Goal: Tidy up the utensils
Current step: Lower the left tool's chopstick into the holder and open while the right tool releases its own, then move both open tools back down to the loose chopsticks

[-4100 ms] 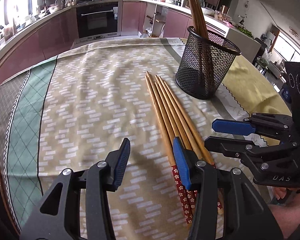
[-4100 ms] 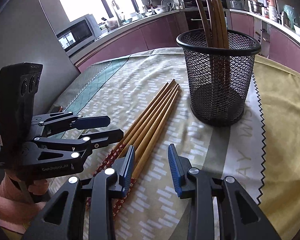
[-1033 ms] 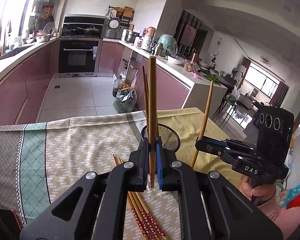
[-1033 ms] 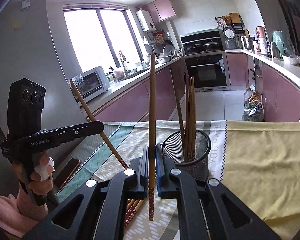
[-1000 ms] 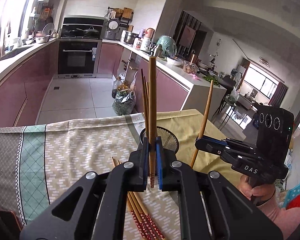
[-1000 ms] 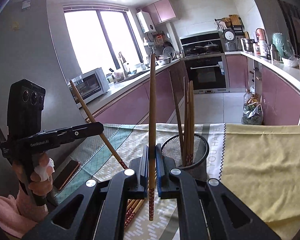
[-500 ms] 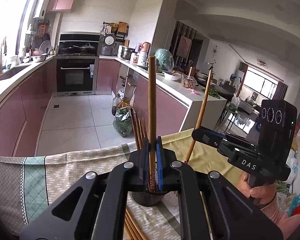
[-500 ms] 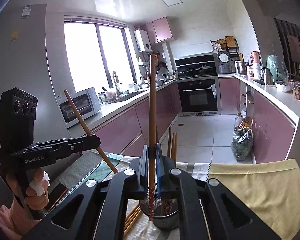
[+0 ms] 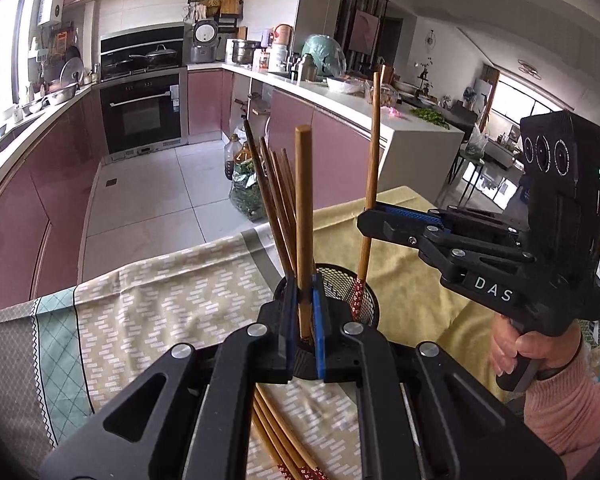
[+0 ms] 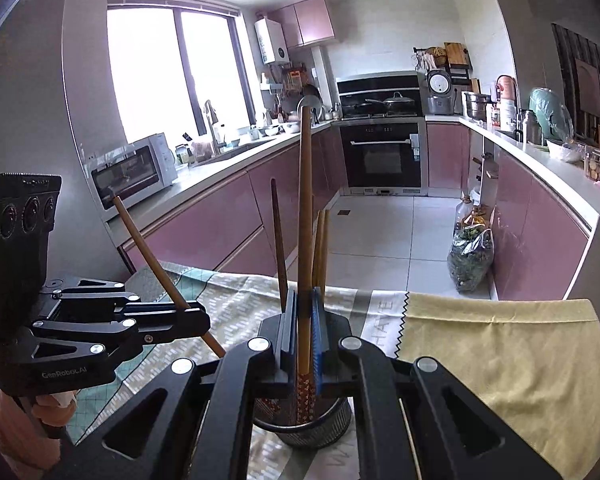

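From the left wrist view, my left hand-held gripper (image 9: 303,320) is clamped on a single wooden chopstick (image 9: 302,216), its blue ribbed pads pressing either side of the shaft. The stick is round, smooth and brown, standing upright with its plain blunt end pointing at the ceiling and its lower end dropping into the black wire-mesh cup (image 9: 366,300) just beyond my fingertips. Several darker chopsticks in the cup (image 9: 274,204) lean up and to the left. To the right I see my right hand-held gripper (image 9: 384,222), also closed on its own chopstick (image 9: 370,176), which runs nearly vertical; its lower end, wrapped in a red patterned band, dips inside the cup's rim. More chopsticks on the table (image 9: 284,440) lie flat below my gripper, long axes running away from me, red patterned ends nearest. The table (image 9: 160,308) wears a beige cloth with small white dashes, a green diamond border and a plain yellow section.

From the right wrist view, the right hand-held gripper (image 10: 303,336) grips its chopstick (image 10: 305,216) upright, the red flowered end pointing down into the mesh cup (image 10: 324,432) directly underneath. The sticks already in the cup (image 10: 279,240) rise behind it. At left, the left hand-held gripper (image 10: 198,318) pinches its stick (image 10: 152,256), which tilts up and to the left.
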The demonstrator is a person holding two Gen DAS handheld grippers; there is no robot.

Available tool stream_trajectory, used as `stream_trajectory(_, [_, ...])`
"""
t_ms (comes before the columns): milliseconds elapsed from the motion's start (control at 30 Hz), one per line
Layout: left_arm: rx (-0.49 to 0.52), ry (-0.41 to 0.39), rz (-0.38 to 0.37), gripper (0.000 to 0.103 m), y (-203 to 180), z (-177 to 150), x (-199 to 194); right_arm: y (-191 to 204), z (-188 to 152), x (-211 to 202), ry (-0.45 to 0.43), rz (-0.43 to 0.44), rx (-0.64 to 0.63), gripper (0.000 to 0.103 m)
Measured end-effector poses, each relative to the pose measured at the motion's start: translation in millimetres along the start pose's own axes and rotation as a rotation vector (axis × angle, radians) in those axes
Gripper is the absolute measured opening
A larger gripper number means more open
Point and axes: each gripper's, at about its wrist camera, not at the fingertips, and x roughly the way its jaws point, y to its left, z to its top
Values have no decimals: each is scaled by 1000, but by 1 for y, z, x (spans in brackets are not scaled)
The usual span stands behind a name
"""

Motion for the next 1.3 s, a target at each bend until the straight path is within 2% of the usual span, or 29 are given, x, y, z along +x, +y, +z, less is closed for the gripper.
stream_trajectory(133, [-11,55,-18,8,7,-2,19,0,-5,12,78,-3,-5,6])
stream_trajectory(233, [-22,67,-24,8,13,1,27,-3,-10,19,123,-1,2,6])
stream_trajectory(433, [-17,82,-24,8,18,9,42,-7,-13,31,158,-10,23,6])
stream_trajectory(600, [-31,85,11,9,20,10,54,-10,-14,32,146,-20,56,9])
stream_trajectory(700, [-41,70,20,14,22,7,52,-12,-16,29,126,-20,65,18])
stream_trajectory(933, [-56,-1,66,24,28,-7,28,-2,-23,13,95,-1,48,19])
stream_trajectory(1100, [-53,-59,99,34,30,-28,2,19,-32,-8,68,60,9,26])
stream_trajectory(1300, [-76,-53,131,39,39,-62,-11,46,-52,-16,96,149,-28,32])
